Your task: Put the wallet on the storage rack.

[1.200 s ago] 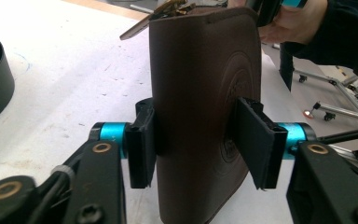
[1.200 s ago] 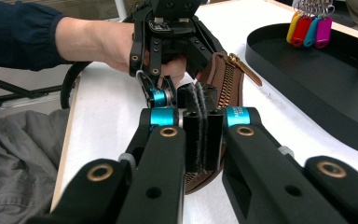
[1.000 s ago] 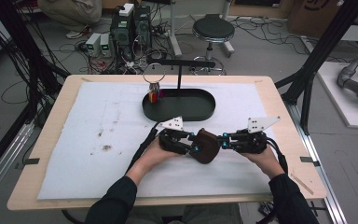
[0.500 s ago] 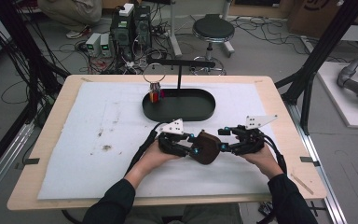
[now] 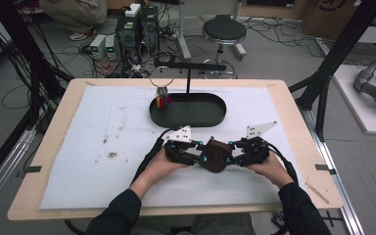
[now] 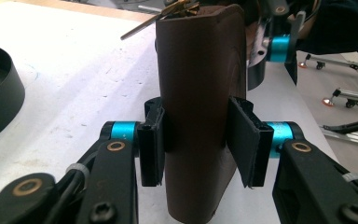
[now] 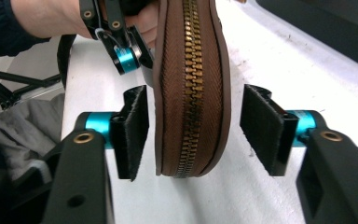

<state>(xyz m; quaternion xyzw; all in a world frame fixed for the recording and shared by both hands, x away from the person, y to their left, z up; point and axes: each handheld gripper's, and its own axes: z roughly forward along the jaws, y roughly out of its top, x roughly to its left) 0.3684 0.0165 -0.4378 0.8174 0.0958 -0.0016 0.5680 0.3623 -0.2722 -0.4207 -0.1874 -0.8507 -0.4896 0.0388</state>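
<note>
Since the earlier high view, my right gripper has let go of the brown pouch: a second back its jaws sat tight against the pouch, and now they stand apart on either side of its zipped edge. They sprang wide and have just been closing a little again, with the pouch between them, but in the right gripper view there is a clear gap at the pad on one side and only a sliver at the other, so nothing is pinched there.

My left gripper has the hold. In the left gripper view both pads press on the flat sides of the pouch, which stands on edge over the white mat, and those jaws have just been closing a touch further on it. Both hands have hardly shifted; the pouch sits between them at the near middle of the table, well short of the black oval tray.

As I judge it, the job is opening the pouch, and it is barely begun. The zipper runs shut along the whole edge I can see, its brass teeth meshed. A brass pull sticks out at the far top of the pouch in the left gripper view. What is left: find that pull with my right jaws, pinch it, and draw it around the edge while my left keeps the pouch steady.
</note>
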